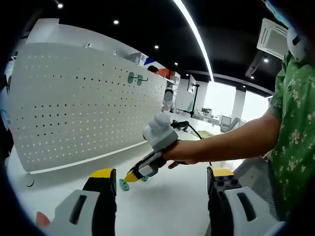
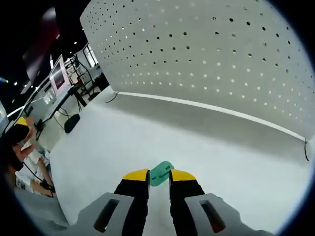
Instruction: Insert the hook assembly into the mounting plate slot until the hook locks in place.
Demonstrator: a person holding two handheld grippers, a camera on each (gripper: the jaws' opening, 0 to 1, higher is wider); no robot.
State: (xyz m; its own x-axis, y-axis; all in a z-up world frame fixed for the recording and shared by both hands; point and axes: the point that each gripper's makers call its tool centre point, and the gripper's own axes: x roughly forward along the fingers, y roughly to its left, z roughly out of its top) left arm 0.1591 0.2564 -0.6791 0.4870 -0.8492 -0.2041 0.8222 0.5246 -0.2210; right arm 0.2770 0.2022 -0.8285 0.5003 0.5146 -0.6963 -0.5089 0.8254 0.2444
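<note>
A white pegboard mounting plate [image 1: 83, 103] stands upright on the white table [image 1: 162, 206]; two green hooks [image 1: 134, 77] hang near its top right. My left gripper [image 1: 160, 181] is low over the table, open, with nothing between its jaws. Ahead of it a person's hand holds my right gripper [image 1: 147, 167], tip down at the table, with a green hook assembly [image 1: 123, 185] at its tip. In the right gripper view, the right gripper [image 2: 159, 178] is shut on the green hook assembly [image 2: 161, 173] just above the table [image 2: 147, 142], with the pegboard [image 2: 221, 59] some way ahead.
The person's arm and green floral shirt [image 1: 295, 128] take up the right side. A grey mesh surface [image 1: 256, 177] lies beside the table. A black cable [image 1: 184, 125] lies behind the board's end. Desks with monitors [image 2: 59, 73] and a seated person [image 2: 17, 142] are off the table's left edge.
</note>
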